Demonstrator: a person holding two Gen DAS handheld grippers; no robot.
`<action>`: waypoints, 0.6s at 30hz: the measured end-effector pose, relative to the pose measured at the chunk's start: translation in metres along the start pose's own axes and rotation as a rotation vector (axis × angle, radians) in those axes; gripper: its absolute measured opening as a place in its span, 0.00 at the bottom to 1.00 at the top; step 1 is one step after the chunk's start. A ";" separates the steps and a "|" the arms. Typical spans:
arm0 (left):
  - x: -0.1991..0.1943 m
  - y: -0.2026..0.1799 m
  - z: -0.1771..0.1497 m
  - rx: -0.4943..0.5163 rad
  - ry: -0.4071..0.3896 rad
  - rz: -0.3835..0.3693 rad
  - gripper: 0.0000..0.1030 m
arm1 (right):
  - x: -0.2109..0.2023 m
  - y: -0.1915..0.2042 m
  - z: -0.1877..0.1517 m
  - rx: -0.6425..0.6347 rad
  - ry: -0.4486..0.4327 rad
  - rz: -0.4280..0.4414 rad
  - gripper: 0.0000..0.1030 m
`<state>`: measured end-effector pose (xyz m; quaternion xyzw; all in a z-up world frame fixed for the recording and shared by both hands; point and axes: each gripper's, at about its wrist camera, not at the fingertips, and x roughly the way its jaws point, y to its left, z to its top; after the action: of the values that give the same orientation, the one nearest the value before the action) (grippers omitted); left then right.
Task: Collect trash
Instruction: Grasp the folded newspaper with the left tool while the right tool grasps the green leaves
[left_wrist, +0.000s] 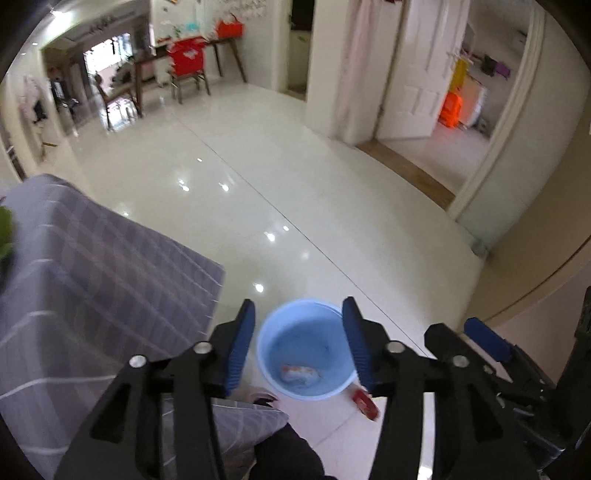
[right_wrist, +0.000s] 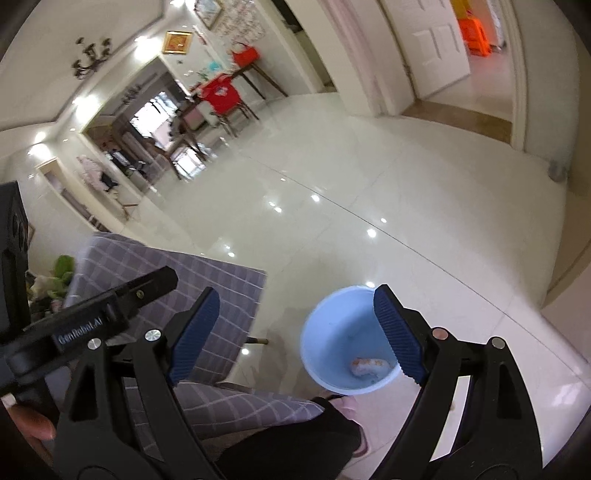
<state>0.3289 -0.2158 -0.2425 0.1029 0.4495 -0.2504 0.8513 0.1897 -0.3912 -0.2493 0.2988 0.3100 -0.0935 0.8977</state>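
Note:
A light blue bucket (left_wrist: 306, 347) stands on the white tiled floor below both grippers; it also shows in the right wrist view (right_wrist: 343, 332). A crumpled white and orange wrapper (left_wrist: 300, 373) lies at its bottom, also seen from the right wrist (right_wrist: 369, 366). A red packet (left_wrist: 365, 403) lies on the floor just right of the bucket. My left gripper (left_wrist: 298, 315) is open and empty, high above the bucket. My right gripper (right_wrist: 297, 301) is open and empty, above the bucket's left side.
A table with a grey checked cloth (left_wrist: 92, 273) stands left of the bucket, also in the right wrist view (right_wrist: 177, 273). The person's dark trouser leg (right_wrist: 295, 443) and slippered foot (right_wrist: 351, 406) are beside the bucket. Open glossy floor (left_wrist: 258, 184) stretches ahead to doorways.

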 end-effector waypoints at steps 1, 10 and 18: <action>-0.011 0.003 0.000 -0.008 -0.014 0.003 0.49 | -0.004 0.009 0.001 -0.013 -0.007 0.010 0.82; -0.134 0.072 -0.013 -0.021 -0.203 0.219 0.70 | -0.030 0.108 0.009 -0.162 -0.033 0.160 0.82; -0.201 0.197 -0.046 -0.133 -0.240 0.480 0.72 | -0.005 0.227 -0.008 -0.351 0.034 0.295 0.82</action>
<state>0.3031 0.0378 -0.1145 0.1200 0.3237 -0.0219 0.9382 0.2617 -0.2038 -0.1428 0.1816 0.2897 0.0993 0.9345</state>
